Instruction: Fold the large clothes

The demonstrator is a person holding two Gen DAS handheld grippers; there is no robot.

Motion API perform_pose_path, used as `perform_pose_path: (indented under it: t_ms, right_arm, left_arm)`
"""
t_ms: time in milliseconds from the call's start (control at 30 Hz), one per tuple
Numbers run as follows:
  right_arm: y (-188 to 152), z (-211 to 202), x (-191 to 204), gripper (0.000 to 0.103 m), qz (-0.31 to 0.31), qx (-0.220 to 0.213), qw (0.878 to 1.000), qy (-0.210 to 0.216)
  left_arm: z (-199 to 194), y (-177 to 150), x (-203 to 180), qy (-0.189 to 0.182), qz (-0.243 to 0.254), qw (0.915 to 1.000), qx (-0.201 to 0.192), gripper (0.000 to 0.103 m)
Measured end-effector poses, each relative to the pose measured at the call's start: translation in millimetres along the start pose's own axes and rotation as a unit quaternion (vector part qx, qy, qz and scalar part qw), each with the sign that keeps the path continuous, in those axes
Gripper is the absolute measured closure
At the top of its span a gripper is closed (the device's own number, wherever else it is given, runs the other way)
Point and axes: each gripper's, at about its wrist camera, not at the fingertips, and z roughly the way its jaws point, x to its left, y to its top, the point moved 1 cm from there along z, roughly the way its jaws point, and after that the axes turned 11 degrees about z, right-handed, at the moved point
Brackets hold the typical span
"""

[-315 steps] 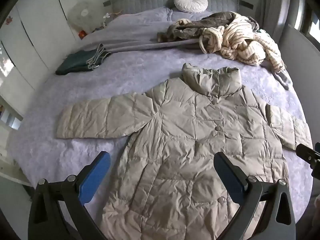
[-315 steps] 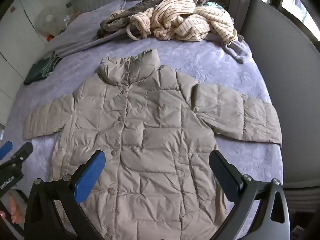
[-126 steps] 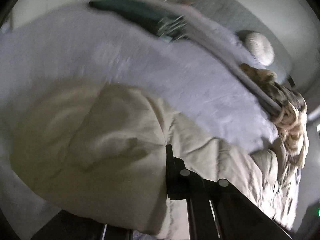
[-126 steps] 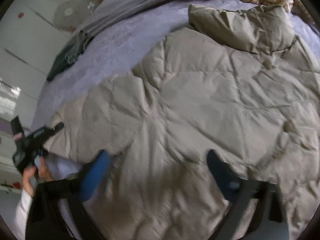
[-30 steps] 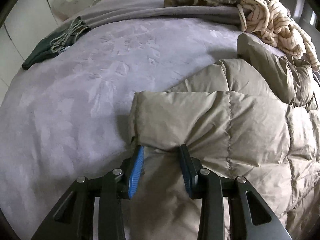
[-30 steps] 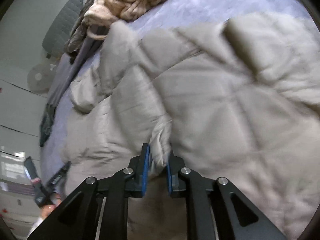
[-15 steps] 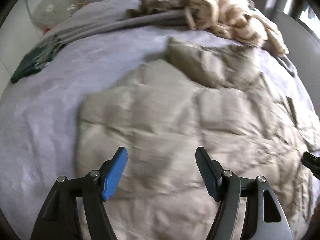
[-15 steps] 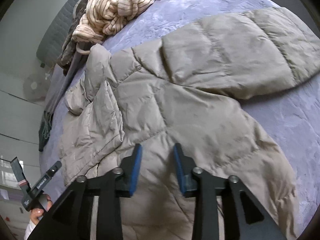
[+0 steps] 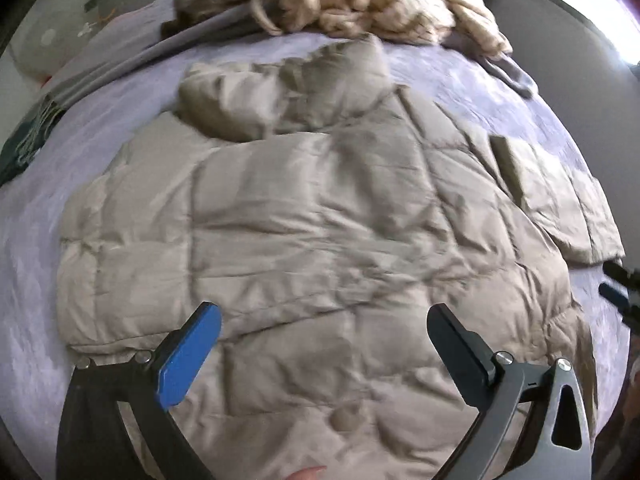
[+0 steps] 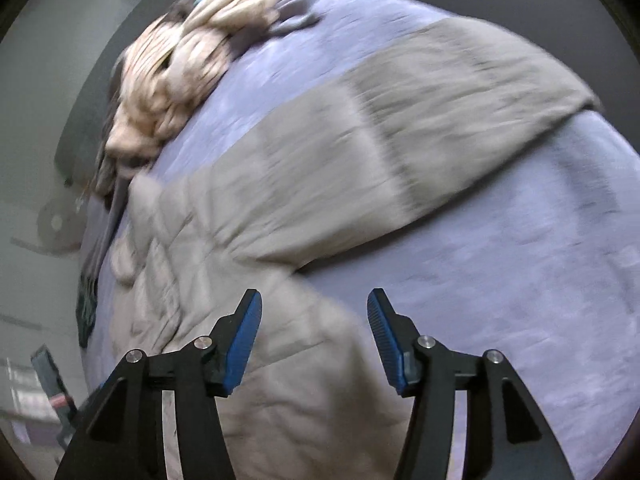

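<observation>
Left tool [image 9: 324,344] spread wide, right tool [image 10: 314,332] parted, both empty.

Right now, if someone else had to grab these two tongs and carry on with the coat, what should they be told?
Left tongs: open, holding nothing, over the lower body of the puffer coat.
Right tongs: open, holding nothing, near the coat's right edge, pointing toward the right sleeve.
Coat: lies front-up on the purple bed, collar toward the pile of other clothes.
Done: the left sleeve is folded in over the chest.
Left: the right sleeve lies stretched out on the bedspread; fold it in, then probably fold the body up from the hem.
</observation>
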Motion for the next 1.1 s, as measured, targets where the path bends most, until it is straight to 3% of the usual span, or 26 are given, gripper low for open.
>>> perform_pose_path:
  t_ms: [133, 233, 367, 500, 800, 833, 867, 900, 933, 967, 1100]
  right_arm:
    - [31.9, -9.0, -38.8, 0.044, 0.047, -0.019, 0.999, -0.006]
    - [55.8, -14.1, -68.9, 0.017, 0.093, -0.042, 0.995, 0.001]
    - [80.2, -17.5, -104.7, 0.016, 0.167, -0.066, 0.983, 0.039]
    - [106.6, -10.2, -124.4, 0.016, 0.218, -0.071, 0.969, 0.088]
    - [152.9, 13.4, -135.4, 0.018, 0.303, -0.056, 0.933, 0.188]
    - [155.5, 16.4, -135.0, 0.026, 0.305, -0.05, 0.93, 0.197]
    - [158.7, 21.4, -133.3, 0.052, 0.311, -0.037, 0.927, 0.206]
    - [160.6, 25.8, -131.5, 0.068, 0.315, -0.027, 0.926, 0.206]
    - [162.4, 29.5, -130.0, 0.091, 0.318, -0.019, 0.925, 0.206]
    - [163.4, 31.1, -127.3, 0.096, 0.318, -0.017, 0.925, 0.209]
    - [167.0, 20.3, -94.3, 0.097, 0.263, -0.031, 0.941, 0.213]
  left_arm:
    - [2.5, 4.2, -20.2, -0.011, 0.007, 0.9999, 0.008, 0.0]
    - [6.7, 9.0, -30.8, 0.006, 0.009, 0.9999, 0.013, 0.0]
    - [15.3, 14.0, -40.4, -0.009, 0.012, 0.9993, 0.033, 0.0]
    - [12.3, 18.8, -51.1, -0.014, 0.018, 0.9994, 0.026, 0.0]
    - [5.6, 31.3, -50.6, -0.01, -0.002, 0.9999, 0.008, 0.0]
    - [3.3, 32.2, -47.6, -0.006, -0.005, 1.0, 0.003, 0.0]
    - [2.5, 33.6, -45.0, -0.002, -0.008, 1.0, 0.0, 0.0]
    - [1.2, 33.5, -41.5, 0.001, -0.011, 0.9999, -0.002, 0.0]
    - [-0.4, 33.3, -36.6, 0.005, -0.015, 0.9999, -0.004, 0.0]
    - [-1.5, 33.6, -31.3, 0.01, -0.02, 0.9997, -0.007, 0.0]
    - [-6.4, 31.2, -8.6, 0.029, -0.041, 0.9986, -0.014, 0.0]
